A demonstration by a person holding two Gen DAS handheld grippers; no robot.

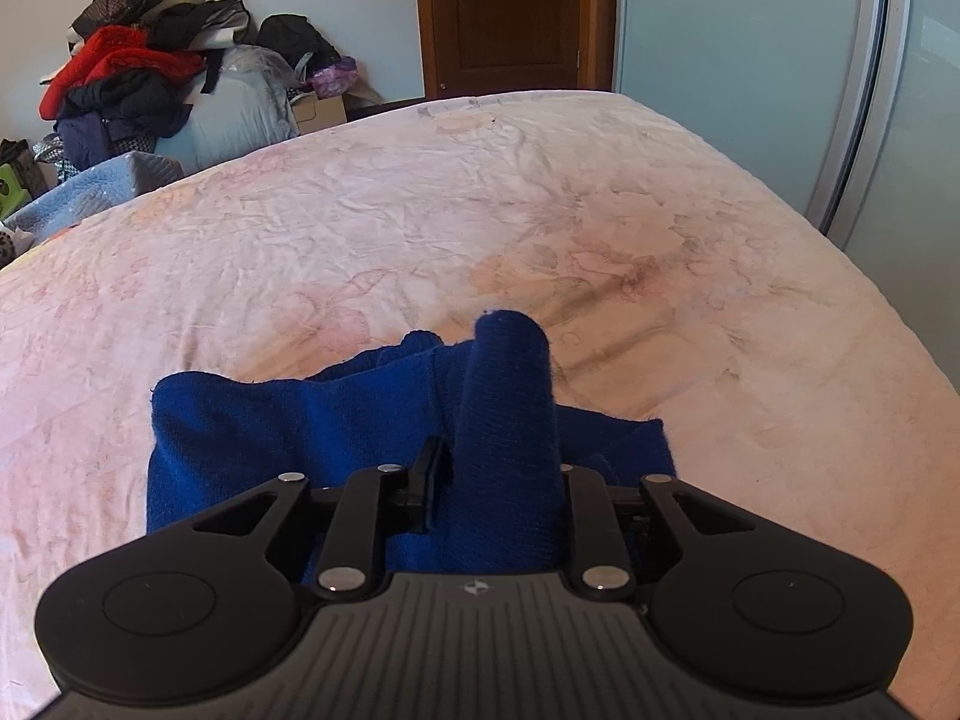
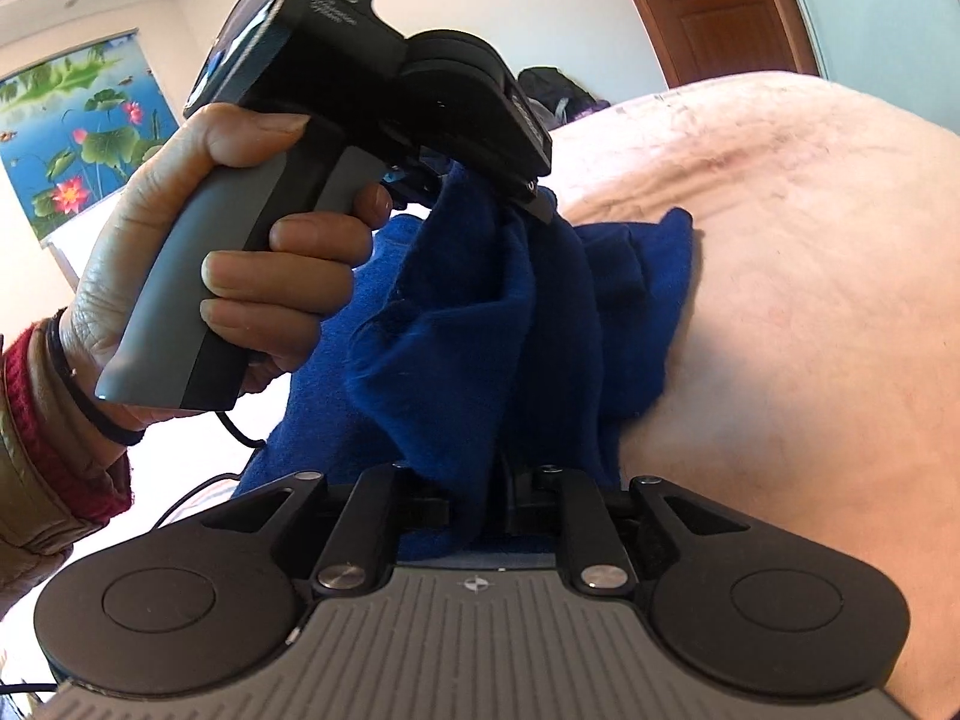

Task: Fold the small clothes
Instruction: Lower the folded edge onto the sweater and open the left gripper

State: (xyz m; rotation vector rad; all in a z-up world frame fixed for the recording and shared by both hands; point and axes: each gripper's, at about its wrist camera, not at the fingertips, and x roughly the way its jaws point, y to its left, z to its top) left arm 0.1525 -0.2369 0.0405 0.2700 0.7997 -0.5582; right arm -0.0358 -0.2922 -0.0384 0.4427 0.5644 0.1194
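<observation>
**Status**
Left claw (image 1: pixel 498 462): nearly closed, clamped on a rolled ridge of the blue knit garment (image 1: pixel 270 420), with that ridge lifted clear of the bed (image 1: pixel 300 228).
Right claw (image 2: pixel 480 498): narrow gap, threaded with a fold of the same garment. Pads buried under cloth, so grip not confirmable from either view; possibly pinched, possibly only draped.
Remainder of garment: bunched and creased on the near part of the bed, just ahead of both claws, not yet flat.

**Hazards**
- Loss of a held point, caused by weak clamping on thick, bunched knit. Likely result: collapse into a heap, fold line lost.
- Double-layer pickup, caused by gripping a ridge rather than a single edge. Likely result: crooked, lumpy fold.
- Claw collision, caused by working very close together, with the left hand (image 2: pixel 210 276) and its handle directly above the right claw. Avoid crossing paths.
- Snagging of loose knit on the finger linkages, or on the black cable (image 2: pixel 240 438) trailing below the left handle.

**Clearance**
Wide bare sheet ahead and to both sides. Far edge of bed well apart from the garment. Rounded right edge nearer, bordered by the sliding wardrobe door (image 1: pixel 780 60). Clothes pile (image 1: pixel 132 78) beyond the far left edge, outside the working area. Spread forward, toward the middle of the bed; keep off the right edge.
</observation>
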